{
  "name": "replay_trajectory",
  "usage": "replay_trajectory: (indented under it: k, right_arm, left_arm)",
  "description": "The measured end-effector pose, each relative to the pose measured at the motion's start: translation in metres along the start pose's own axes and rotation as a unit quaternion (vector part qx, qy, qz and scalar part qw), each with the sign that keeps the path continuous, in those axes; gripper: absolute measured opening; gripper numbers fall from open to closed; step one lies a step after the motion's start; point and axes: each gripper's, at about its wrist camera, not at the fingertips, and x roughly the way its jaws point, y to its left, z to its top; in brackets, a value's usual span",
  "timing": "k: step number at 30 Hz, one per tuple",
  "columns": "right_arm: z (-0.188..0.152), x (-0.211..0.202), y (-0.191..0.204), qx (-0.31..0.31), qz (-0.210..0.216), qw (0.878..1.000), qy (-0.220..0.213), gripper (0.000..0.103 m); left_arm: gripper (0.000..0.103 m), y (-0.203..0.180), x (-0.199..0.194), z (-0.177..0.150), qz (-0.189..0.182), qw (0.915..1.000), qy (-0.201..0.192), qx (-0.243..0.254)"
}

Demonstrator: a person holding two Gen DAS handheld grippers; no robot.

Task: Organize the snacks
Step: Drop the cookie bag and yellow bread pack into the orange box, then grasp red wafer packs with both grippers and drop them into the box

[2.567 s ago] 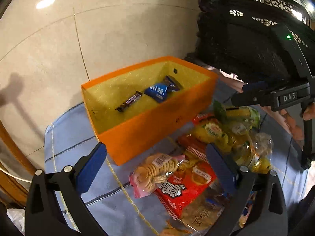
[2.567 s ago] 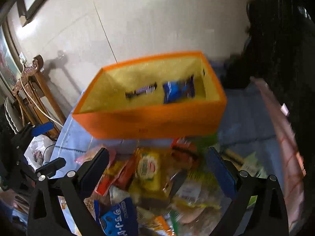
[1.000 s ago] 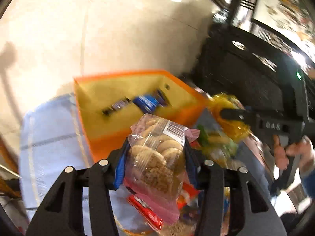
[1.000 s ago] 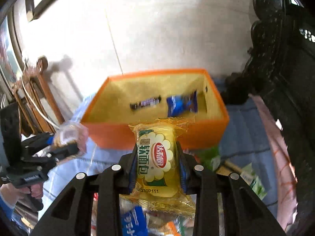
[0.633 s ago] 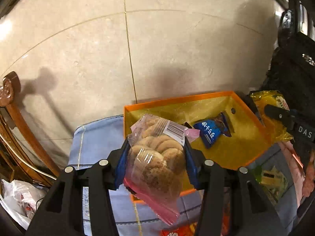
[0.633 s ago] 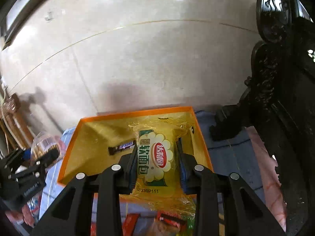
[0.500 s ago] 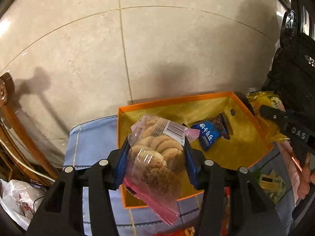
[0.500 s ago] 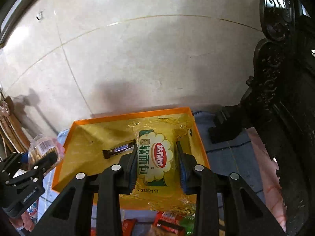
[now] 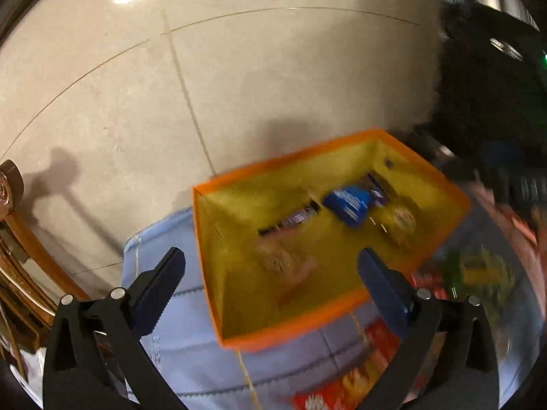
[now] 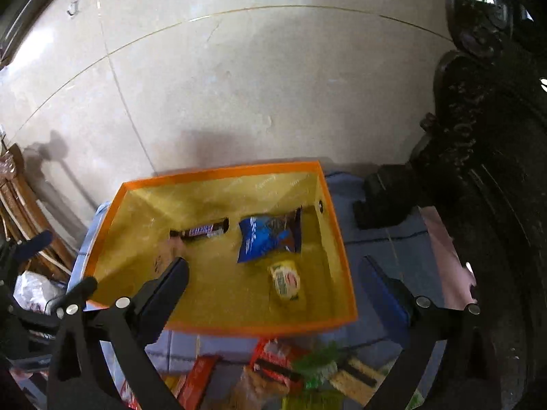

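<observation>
We hold both grippers over the orange box (image 10: pixel 239 327), because the box is where the snacks go.

Our right gripper (image 10: pixel 273 273) is opening wide, and nothing is between its jaws. The yellow cake pack (image 10: pixel 285 281) lies on the box floor, close to the near wall. It sits there because it fell straight down from above.

Our left gripper (image 9: pixel 271 266) is opening wide too, with nothing in it. In its blurry view the cookie bag (image 9: pixel 283 259) is inside the box, near the near wall. We cannot tell if it is lying flat yet.

Two more snacks are in the box. The chocolate bar (image 10: pixel 201 231) lies near the far wall. The blue bag (image 10: pixel 270 235) lies beside it, closer to the right wall. So four snacks are in the box now.

More snacks (image 10: pixel 273 369) wait in a pile on the blue cloth (image 9: pixel 177 341), just in front of the box. We think the job is only partly done, since that pile looks big. Next we would likely go back to the pile for more. The box has lots of room on its left side.
</observation>
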Motion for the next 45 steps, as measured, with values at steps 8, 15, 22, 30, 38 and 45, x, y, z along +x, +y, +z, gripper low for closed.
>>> replay_trajectory:
  k: [8, 15, 22, 30, 38, 45]
  right_arm:
    - [-0.080, -0.011, 0.031, 0.004, 0.093, 0.988, 0.126, 0.099]
    - [-0.111, 0.056, 0.064, 0.057, 0.104, 0.961, 0.250, 0.099]
    - [-0.111, 0.110, 0.051, 0.136, 0.065, 0.942, 0.300, 0.099]
    - [-0.125, 0.114, 0.069, 0.116, 0.056, 0.941, 0.314, 0.024]
    - [-0.111, 0.075, 0.080, 0.084, 0.081, 0.955, 0.273, 0.024]
    - [-0.091, 0.036, 0.065, 0.083, 0.098, 0.963, 0.235, 0.024]
  left_arm:
    - [0.099, -0.028, -0.046, -0.115, -0.113, 0.9916, 0.011, 0.062]
    - [0.099, -0.044, -0.034, -0.143, -0.150, 0.9814, -0.003, 0.119]
    - [0.099, -0.044, -0.003, -0.139, -0.189, 0.9742, -0.023, 0.121]
    - [0.050, -0.049, 0.025, -0.152, -0.252, 0.9636, 0.020, 0.088]
    - [0.032, -0.047, 0.010, -0.139, -0.247, 0.9662, 0.034, 0.067]
    - [0.020, -0.025, -0.029, -0.116, -0.241, 0.9689, -0.001, 0.057]
